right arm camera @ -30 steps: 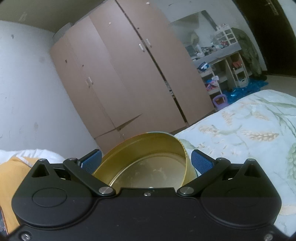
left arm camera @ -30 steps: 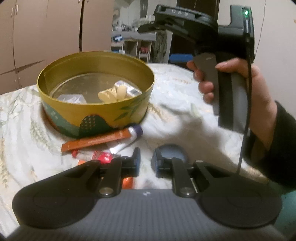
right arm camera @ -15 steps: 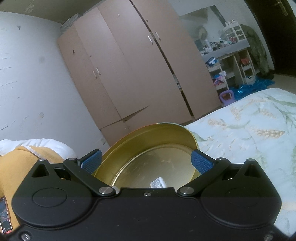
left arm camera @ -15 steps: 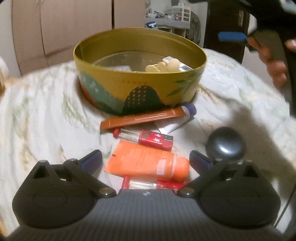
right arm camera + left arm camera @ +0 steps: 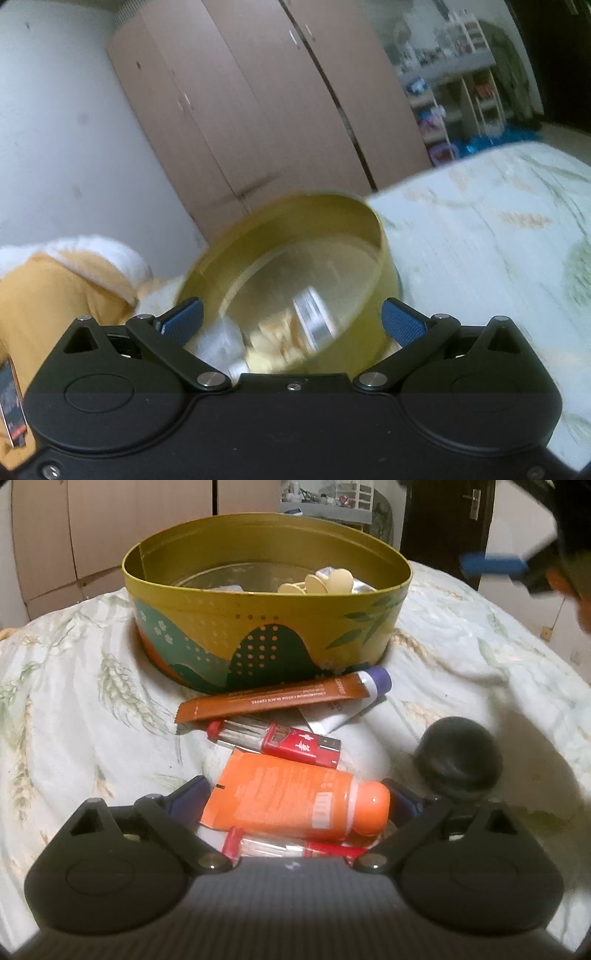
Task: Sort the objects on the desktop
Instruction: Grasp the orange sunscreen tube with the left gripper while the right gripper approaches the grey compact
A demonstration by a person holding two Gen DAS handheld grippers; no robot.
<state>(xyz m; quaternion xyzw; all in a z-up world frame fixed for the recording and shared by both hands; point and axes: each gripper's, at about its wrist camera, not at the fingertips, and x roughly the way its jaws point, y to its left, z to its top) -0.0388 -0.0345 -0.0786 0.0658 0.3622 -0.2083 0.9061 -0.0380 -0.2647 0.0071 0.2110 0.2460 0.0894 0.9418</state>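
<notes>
A round yellow tin (image 5: 266, 627) stands on a floral bedsheet and holds a cream hair clip (image 5: 321, 582) and small packets. In front of it lie a brown coffee sachet (image 5: 273, 701), a white tube with a purple cap (image 5: 354, 701), a red lighter (image 5: 280, 740), an orange tube (image 5: 295, 801), a second red lighter (image 5: 291, 847) and a dark round case (image 5: 458, 757). My left gripper (image 5: 295, 801) is open, its fingers on either side of the orange tube. My right gripper (image 5: 291, 321) is open and empty above the tin (image 5: 291, 280), which is blurred.
The bedsheet (image 5: 74, 701) covers a soft uneven surface. A yellow and white garment (image 5: 62, 288) lies left of the tin. Wardrobe doors (image 5: 258, 103) and a cluttered shelf (image 5: 454, 70) stand behind. The other gripper's blue finger (image 5: 491, 565) shows at the upper right in the left wrist view.
My left gripper has opened from shut, pulled back and lowered around the orange tube. My right gripper has stayed open and tilted down over the tin, whose contents have come into view.
</notes>
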